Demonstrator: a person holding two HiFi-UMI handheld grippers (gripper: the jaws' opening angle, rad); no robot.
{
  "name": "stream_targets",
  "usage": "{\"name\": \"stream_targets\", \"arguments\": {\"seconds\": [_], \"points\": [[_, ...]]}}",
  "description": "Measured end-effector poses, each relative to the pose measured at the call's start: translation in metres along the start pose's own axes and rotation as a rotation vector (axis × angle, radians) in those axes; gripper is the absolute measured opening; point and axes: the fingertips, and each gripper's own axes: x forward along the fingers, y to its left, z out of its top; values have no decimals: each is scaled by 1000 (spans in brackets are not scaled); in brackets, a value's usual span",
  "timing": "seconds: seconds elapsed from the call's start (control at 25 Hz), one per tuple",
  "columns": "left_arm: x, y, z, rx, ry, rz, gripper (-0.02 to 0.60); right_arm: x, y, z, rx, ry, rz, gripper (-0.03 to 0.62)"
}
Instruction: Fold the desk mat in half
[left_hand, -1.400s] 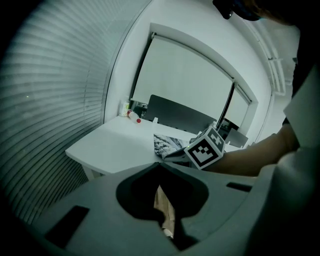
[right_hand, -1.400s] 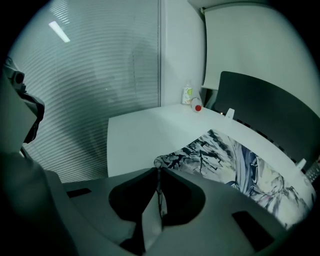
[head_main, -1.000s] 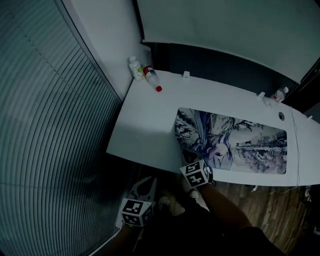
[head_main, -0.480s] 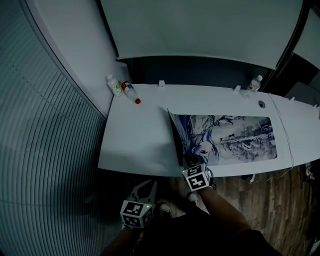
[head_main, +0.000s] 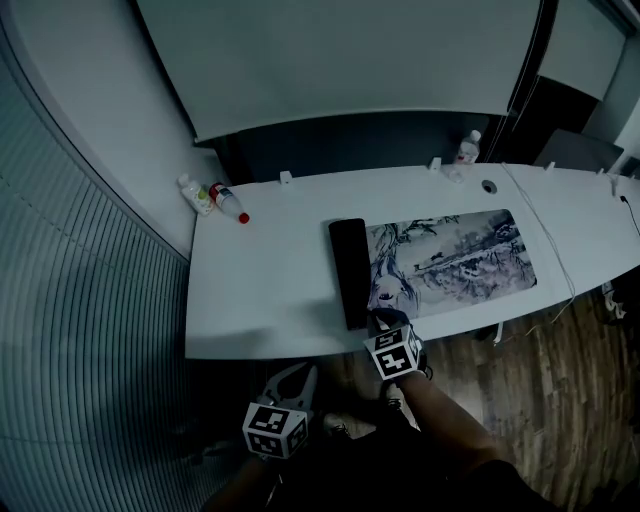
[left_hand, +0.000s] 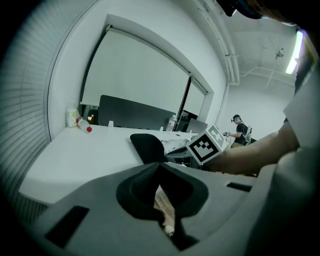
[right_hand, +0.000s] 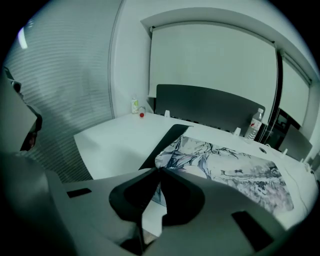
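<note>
The right gripper (right_hand: 159, 171) has its fingers (right_hand: 182, 192) closed on the near left corner of the rectangular desk mat printed with blue-grey artwork (right_hand: 235, 170). The corner sits right at the fingertips, pinched between them. From there the desk mat runs away towards the upper right of the right gripper view. In the head view the right gripper (head_main: 386, 320) sits at the counter's near edge, low in the centre of the frame, with its marker cube just below it.

The mat's left end is turned over onto the printed face, so a black strip of underside (head_main: 348, 270) shows along that end. The rest of the desk mat (head_main: 450, 255) lies flat on the long white counter (head_main: 270, 280), right of centre.

The left gripper (left_hand: 159, 167) has its fingers closed with nothing between them. In the head view it (head_main: 295, 372) hangs below the counter's near edge at the lower left, well apart from the desk mat.

At the counter's upper left corner lie a pale plastic bottle with a green label (head_main: 193, 193) and a clear bottle with a red cap (head_main: 228, 203), just beside each other. Another clear plastic bottle (head_main: 467, 148) stands at the far edge. A thin white cable (head_main: 555, 262) crosses the counter at the right, and brown wooden floor (head_main: 520, 380) fills the lower right.
</note>
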Motion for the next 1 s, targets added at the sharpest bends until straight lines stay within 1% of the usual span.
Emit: {"name": "stream_targets", "arguments": {"seconds": [0.12,0.28,0.44,0.72,1.0], "points": [[0,-2,-1,11,14,-9,5,0,-10,-10,37,20,-15,40],[8,-3,2,17,17,10,5,1,-23,-18,68,32,-8,40],[17,-24,5,8,18,1,5,-3,-35,-31,82,51,11,40],[45,-53,10,25,34,-6,5,-7,-65,-43,101,52,30,40],[68,-70,10,32,54,4,5,-5,-90,-57,120,51,45,40]]}}
